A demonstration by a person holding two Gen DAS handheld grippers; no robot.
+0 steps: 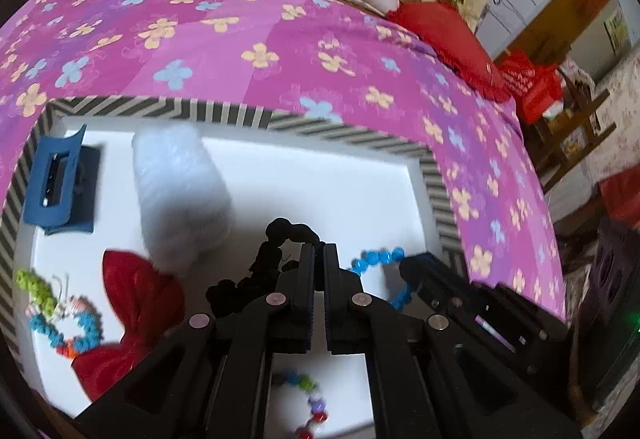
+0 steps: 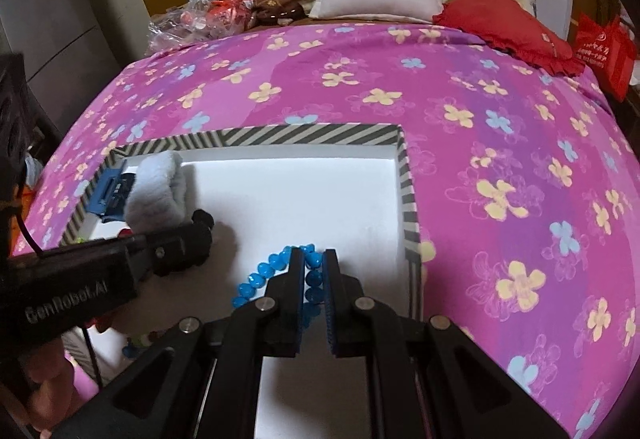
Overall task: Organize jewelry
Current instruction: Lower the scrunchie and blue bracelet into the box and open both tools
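Left wrist view: the left gripper [image 1: 319, 253] has its jaws nearly together, pinching a black scrunchie [image 1: 276, 239] over the white floor of a striped tray [image 1: 160, 107]. Around it lie a blue clip [image 1: 56, 181], a white fluffy roll [image 1: 180, 191], a red bow [image 1: 136, 299], a multicoloured bracelet [image 1: 64, 319] and blue beads [image 1: 378, 257]. Right wrist view: the right gripper [image 2: 313, 259] is closed on the blue beads [image 2: 256, 279], a strand passing between its fingers, near the tray's right wall [image 2: 408, 191] on the pink bedspread [image 2: 480, 143].
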